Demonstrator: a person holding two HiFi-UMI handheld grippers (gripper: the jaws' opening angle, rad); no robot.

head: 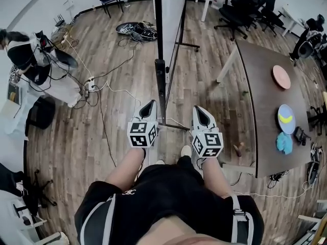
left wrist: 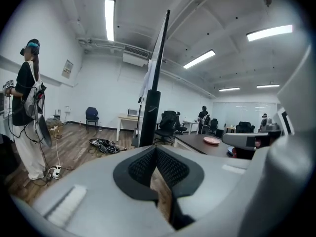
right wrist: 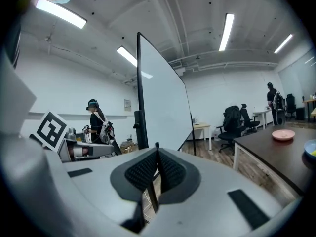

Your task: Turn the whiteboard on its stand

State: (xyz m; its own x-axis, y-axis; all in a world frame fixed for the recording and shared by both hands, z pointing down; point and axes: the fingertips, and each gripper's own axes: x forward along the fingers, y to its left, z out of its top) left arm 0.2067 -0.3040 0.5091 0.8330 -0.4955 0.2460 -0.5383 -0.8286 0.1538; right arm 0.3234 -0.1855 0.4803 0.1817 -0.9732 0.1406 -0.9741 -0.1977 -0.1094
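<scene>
The whiteboard (head: 171,19) stands edge-on straight ahead of me, its white panel held in a black frame on a dark upright post (head: 161,83) with a floor foot. My left gripper (head: 148,107) hangs just left of the post and my right gripper (head: 200,112) just right of it, both low and apart from the board. In the left gripper view the board's thin edge (left wrist: 159,58) rises above the shut left gripper (left wrist: 156,150). In the right gripper view the white face (right wrist: 163,98) shows beyond the right gripper (right wrist: 157,150), whose jaws are shut with nothing between them.
A dark brown table (head: 263,93) at the right carries a pink plate (head: 281,76), a blue plate (head: 286,119) and a cyan cloth (head: 284,143). A person (head: 28,55) stands at the left. Cables (head: 135,30) and a power strip (head: 92,84) lie on the wood floor; office chairs (head: 245,6) stand behind.
</scene>
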